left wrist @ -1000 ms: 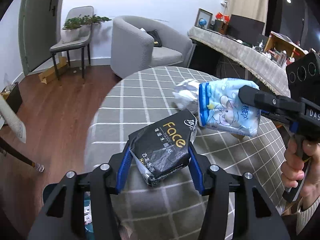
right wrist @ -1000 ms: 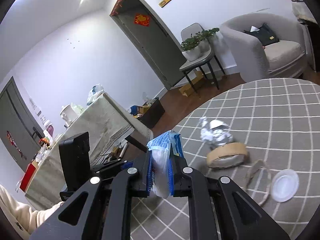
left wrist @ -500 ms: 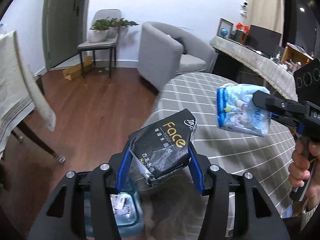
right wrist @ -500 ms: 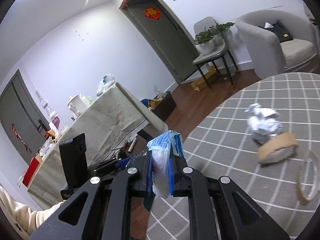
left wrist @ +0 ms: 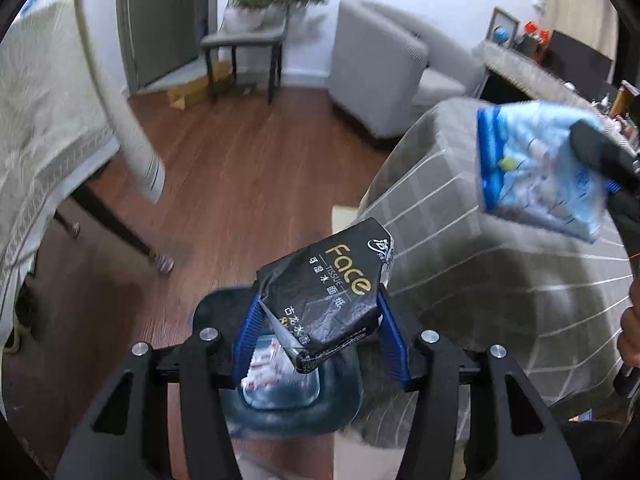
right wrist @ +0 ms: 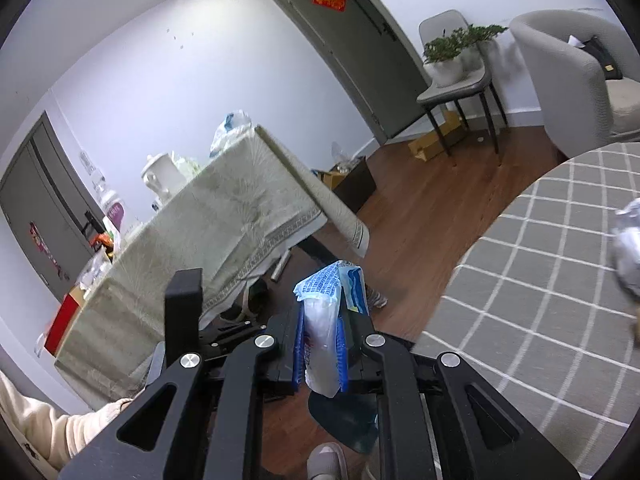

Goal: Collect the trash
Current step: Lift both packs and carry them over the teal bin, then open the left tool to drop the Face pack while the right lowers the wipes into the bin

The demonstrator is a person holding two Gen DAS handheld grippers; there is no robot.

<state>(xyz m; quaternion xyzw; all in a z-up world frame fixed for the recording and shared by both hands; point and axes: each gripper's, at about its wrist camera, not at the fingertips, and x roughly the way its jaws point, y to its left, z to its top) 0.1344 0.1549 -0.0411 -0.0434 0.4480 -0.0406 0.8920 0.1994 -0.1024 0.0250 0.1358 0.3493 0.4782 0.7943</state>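
Two pieces of trash are in my grip at once, so I judge the step in hand to be the carry to the bin, with the drop next.

From the left wrist view, my left gripper point(left wrist: 320, 332) pinches a black tissue pack point(left wrist: 324, 300) crosswise between its blue pads, the jaws partly spread around its width. Directly beneath it on the wooden floor sits the bin point(left wrist: 280, 408), lined with a dark bag, just off the near edge of the round table point(left wrist: 500, 272) with its grey checked cloth. Paper scraps already lie inside, though motion blur keeps me from telling what they are. At the right edge of this view the right gripper point(left wrist: 600, 156) carries a blue and white wrapper point(left wrist: 540, 176) above the table's edge, not yet over the bin.

From the right wrist view, my right gripper point(right wrist: 322, 344) is pressed tight on that wrapper point(right wrist: 324, 320), which stands on edge between the fingers. A dark sliver of the bin's rim point(right wrist: 344, 416) shows below the fingers. A crumpled foil ball point(right wrist: 628, 248) remains on the cloth near the table's right edge.

Next I would spread the left jaws and let the pack fall straight in, then bring the right hand across until the wrapper hangs over the opening before releasing it.
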